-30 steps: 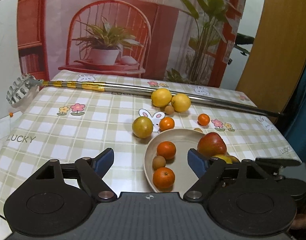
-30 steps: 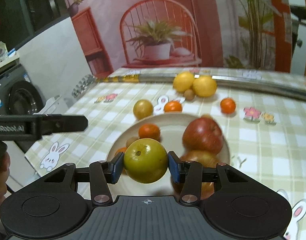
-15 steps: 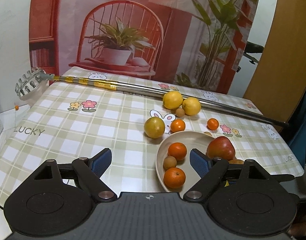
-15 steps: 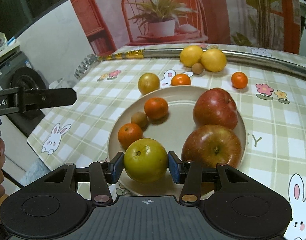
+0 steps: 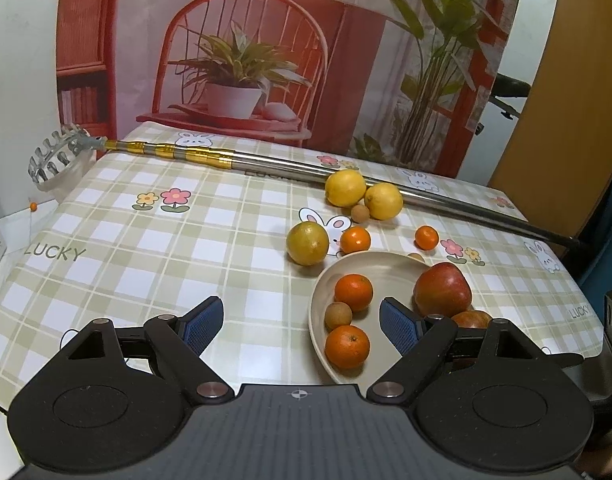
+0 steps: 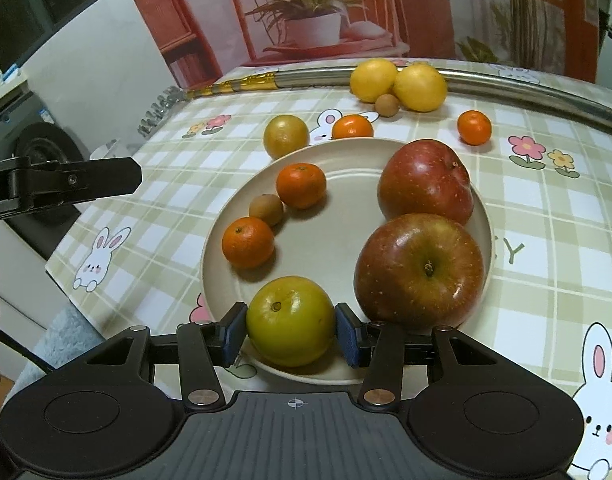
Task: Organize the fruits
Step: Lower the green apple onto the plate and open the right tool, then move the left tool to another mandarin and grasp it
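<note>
Your right gripper (image 6: 292, 330) has its blue pads pressed against both sides of a yellow-green fruit (image 6: 290, 320), which sits at the 6 o'clock rim of the beige plate (image 6: 337, 236); whether the fruit rests on the plate or hangs just above it cannot be told. Just beside it, at 4 o'clock on the plate, lies a large red apple (image 6: 419, 266), and a second red apple (image 6: 425, 182) touches that one at 2 o'clock. Two mandarins (image 6: 248, 242) and a small brown fruit (image 6: 266, 210) between them line the plate's 9 to 11 o'clock side. Your left gripper (image 5: 302, 324) hangs released, jaws spread wide and holding nothing, over the plate's left edge. Off the plate on the checked tablecloth (image 5: 146, 240) sit another yellow-green fruit (image 5: 307, 243), two more mandarins (image 5: 355, 240), two lemons (image 5: 345, 188) with a small brown fruit (image 5: 360, 213) between them, and a long metal pole (image 5: 266, 164) behind the lemons at 12 o'clock.
</note>
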The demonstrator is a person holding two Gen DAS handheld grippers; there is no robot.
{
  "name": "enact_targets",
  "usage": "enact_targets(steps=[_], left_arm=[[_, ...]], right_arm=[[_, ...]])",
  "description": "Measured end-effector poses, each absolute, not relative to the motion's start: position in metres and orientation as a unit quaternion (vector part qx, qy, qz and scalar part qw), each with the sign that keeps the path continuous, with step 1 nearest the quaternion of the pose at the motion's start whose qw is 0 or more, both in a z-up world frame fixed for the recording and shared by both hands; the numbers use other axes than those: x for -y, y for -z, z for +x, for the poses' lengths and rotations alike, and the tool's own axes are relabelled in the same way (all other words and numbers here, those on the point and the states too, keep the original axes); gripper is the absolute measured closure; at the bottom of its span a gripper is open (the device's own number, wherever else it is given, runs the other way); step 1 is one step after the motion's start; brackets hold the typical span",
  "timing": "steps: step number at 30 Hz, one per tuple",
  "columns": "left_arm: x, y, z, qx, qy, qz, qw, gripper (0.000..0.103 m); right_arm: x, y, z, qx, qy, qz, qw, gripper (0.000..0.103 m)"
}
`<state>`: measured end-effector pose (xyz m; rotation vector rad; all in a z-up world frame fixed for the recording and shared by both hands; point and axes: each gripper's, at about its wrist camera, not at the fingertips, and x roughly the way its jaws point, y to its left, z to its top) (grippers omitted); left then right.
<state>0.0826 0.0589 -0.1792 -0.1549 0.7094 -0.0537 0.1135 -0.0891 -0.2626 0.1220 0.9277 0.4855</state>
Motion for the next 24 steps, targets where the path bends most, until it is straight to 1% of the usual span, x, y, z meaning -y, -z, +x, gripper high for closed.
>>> enact_targets(steps=[5, 10, 24], left_arm=[[-0.061, 0.179, 0.083, -0.347, 0.025, -0.079, 0.934, 0.016], [-0.061, 0.179, 0.082, -0.348, 0.024, -0.082, 0.934, 0.016], [-0.061, 0.178, 0.082, -0.350, 0.024, -0.085, 0.933, 0.016]], right_arm=[[0.089, 0.258, 0.111, -0.438, -0.227, 0.050, 0.868, 0.058], [0.087, 0.252, 0.108, -0.422, -0.226, 0.035, 0.877, 0.054], [0.088, 0.228, 0.095, -0.335, -0.212, 0.003, 0.918, 0.055]])
